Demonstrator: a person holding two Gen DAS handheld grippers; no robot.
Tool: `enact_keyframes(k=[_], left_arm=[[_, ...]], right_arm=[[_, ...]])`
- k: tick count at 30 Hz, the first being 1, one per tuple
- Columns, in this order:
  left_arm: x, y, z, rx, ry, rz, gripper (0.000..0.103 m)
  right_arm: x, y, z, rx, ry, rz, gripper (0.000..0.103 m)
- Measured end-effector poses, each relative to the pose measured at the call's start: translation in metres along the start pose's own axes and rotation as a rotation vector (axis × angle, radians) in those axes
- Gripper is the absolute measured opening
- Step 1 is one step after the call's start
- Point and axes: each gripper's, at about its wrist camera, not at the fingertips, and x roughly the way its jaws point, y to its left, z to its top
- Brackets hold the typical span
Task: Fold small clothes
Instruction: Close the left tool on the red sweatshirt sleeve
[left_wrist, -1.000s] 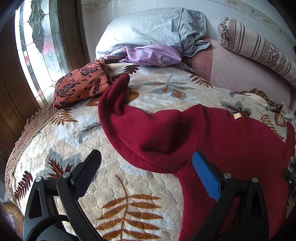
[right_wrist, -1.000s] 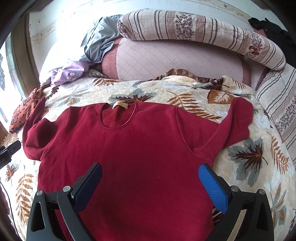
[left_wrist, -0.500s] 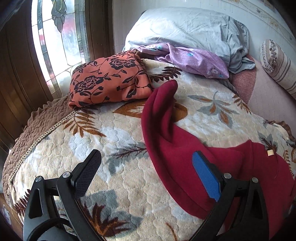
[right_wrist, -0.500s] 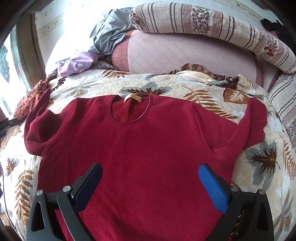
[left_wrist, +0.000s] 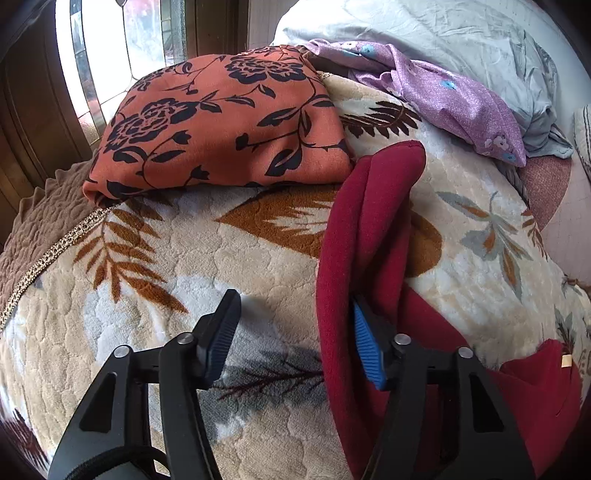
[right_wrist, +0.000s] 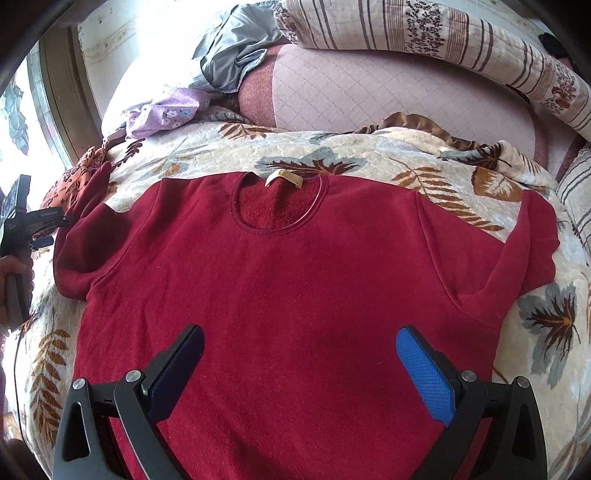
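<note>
A dark red sweater (right_wrist: 295, 280) lies flat, front up, on the leaf-patterned blanket (right_wrist: 332, 155), neck toward the pillows. Its left sleeve (left_wrist: 373, 206) runs away from me in the left wrist view. My left gripper (left_wrist: 295, 343) is open at that sleeve: the sleeve's edge fold sits between the fingers, with the blue pad (left_wrist: 365, 350) tucked in the fold's crease and the black pad (left_wrist: 221, 328) apart on the blanket. It also shows at the left edge of the right wrist view (right_wrist: 37, 229). My right gripper (right_wrist: 299, 362) is open and empty above the sweater's lower body.
A folded orange floral garment (left_wrist: 221, 122) lies by the window at the bed's corner. A purple floral cloth (left_wrist: 454, 96) and a grey pillow (left_wrist: 461, 40) lie beyond the sleeve. A striped bolster (right_wrist: 443, 40) and pink cushion (right_wrist: 388, 96) line the back.
My left gripper has moved forward and left along the sleeve, down to the blanket, and now straddles the sleeve's edge. My right gripper has moved slightly closer over the sweater.
</note>
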Motion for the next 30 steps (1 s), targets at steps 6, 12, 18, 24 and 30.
enact_keyframes(k=[6, 12, 18, 24, 30], left_arm=[[-0.003, -0.007, -0.005, 0.018, -0.022, -0.005, 0.033], [-0.029, -0.016, -0.007, 0.045, -0.081, -0.007, 0.016], [-0.107, -0.04, -0.009, 0.096, -0.198, -0.147, 0.015], [-0.191, -0.113, -0.044, 0.282, -0.29, -0.355, 0.015], [-0.174, -0.125, -0.055, 0.289, -0.216, -0.301, 0.019]], right_arm=[[0.0, -0.005, -0.001, 0.018, -0.003, 0.009, 0.103], [-0.005, -0.005, -0.001, 0.019, -0.007, 0.013, 0.103], [-0.017, -0.012, 0.001, 0.032, -0.031, 0.01, 0.103], [-0.033, -0.034, 0.003, 0.086, -0.063, -0.006, 0.103], [-0.043, -0.053, 0.0, 0.144, -0.055, 0.019, 0.103]])
